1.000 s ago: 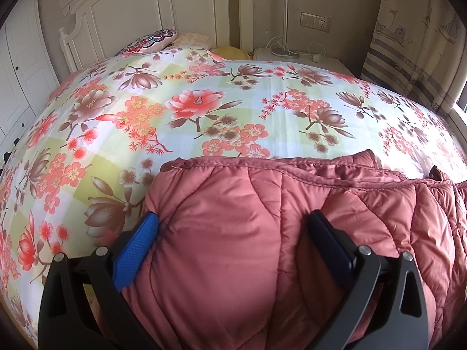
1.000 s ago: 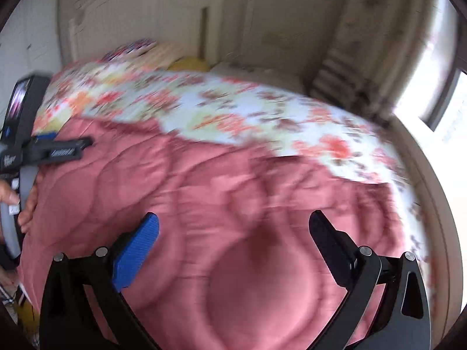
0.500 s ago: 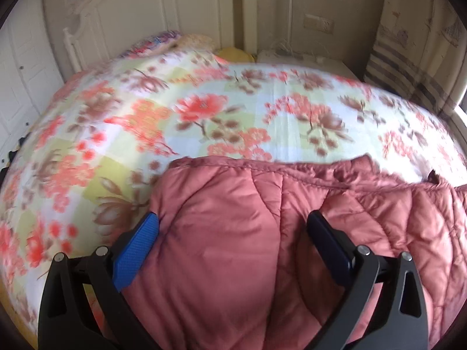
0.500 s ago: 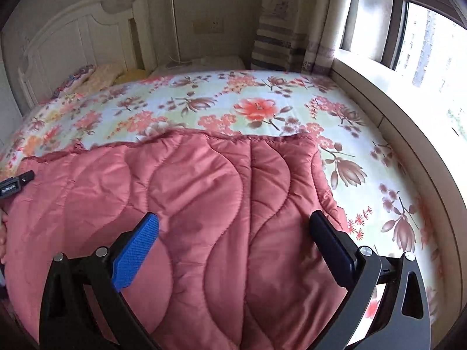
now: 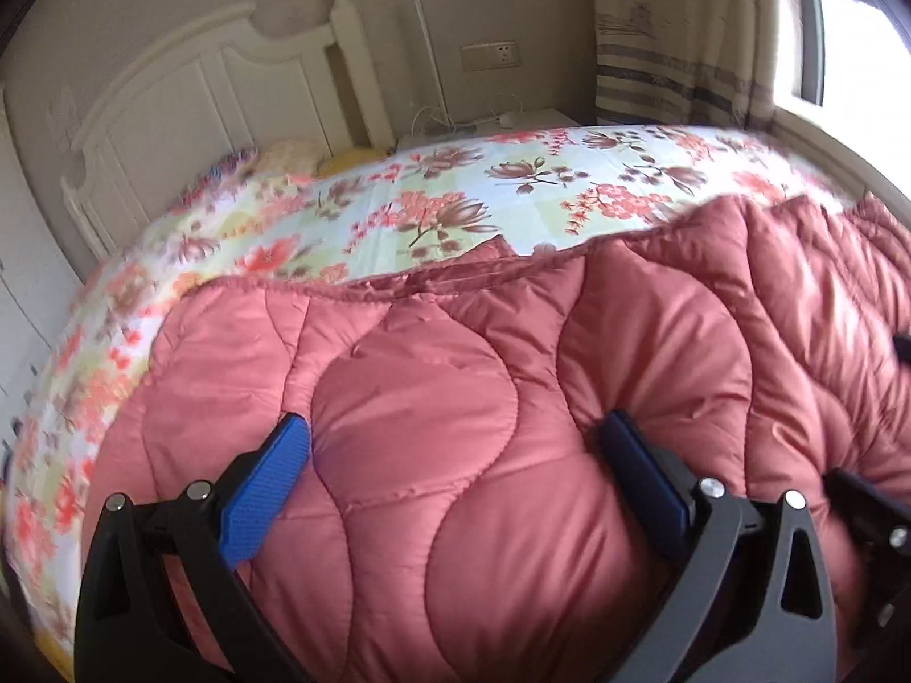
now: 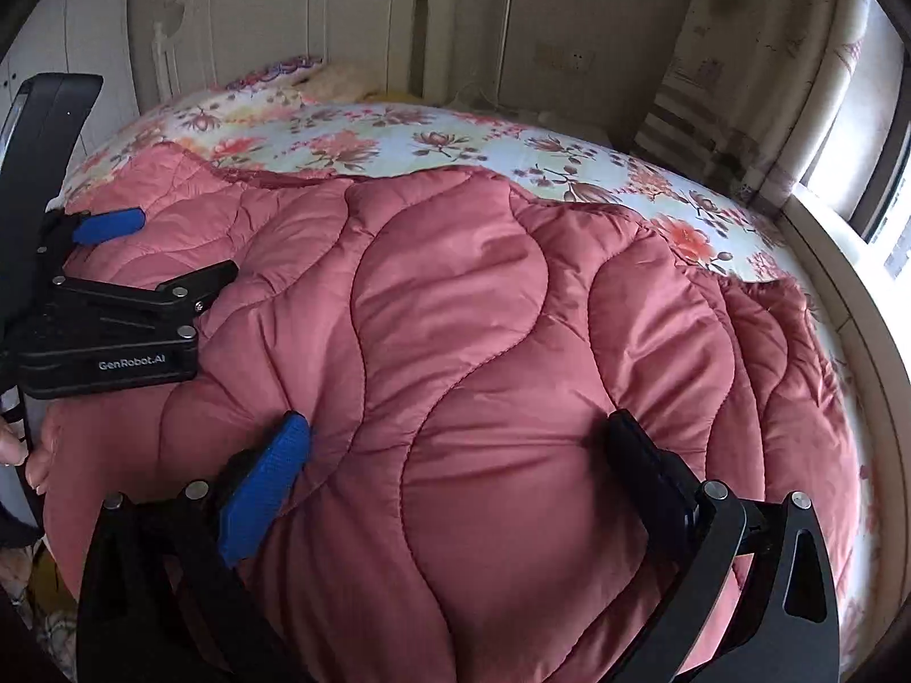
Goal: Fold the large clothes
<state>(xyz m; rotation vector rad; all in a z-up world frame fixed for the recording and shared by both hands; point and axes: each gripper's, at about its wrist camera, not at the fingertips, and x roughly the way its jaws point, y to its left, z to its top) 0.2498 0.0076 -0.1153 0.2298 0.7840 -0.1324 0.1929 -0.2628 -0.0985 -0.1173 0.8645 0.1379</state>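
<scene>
Left gripper (image 5: pixel 455 478) fingers spread wide, pressed into the pink quilted jacket (image 5: pixel 512 398), clamping nothing. Right gripper (image 6: pixel 458 469) fingers likewise splayed, sunk into the padding just right of the left one. Jacket spread over the near half of the bed (image 5: pixel 455 199), far hem lying on the floral sheet.

Likely trouble: slick, puffy fabric springing out of an eventual pinch, or only the top layer caught, skewing the fold. Pillows (image 5: pixel 284 159) by the far headboard (image 5: pixel 188 97), curtain (image 5: pixel 672 34) at right, well apart; nothing blocking.
</scene>
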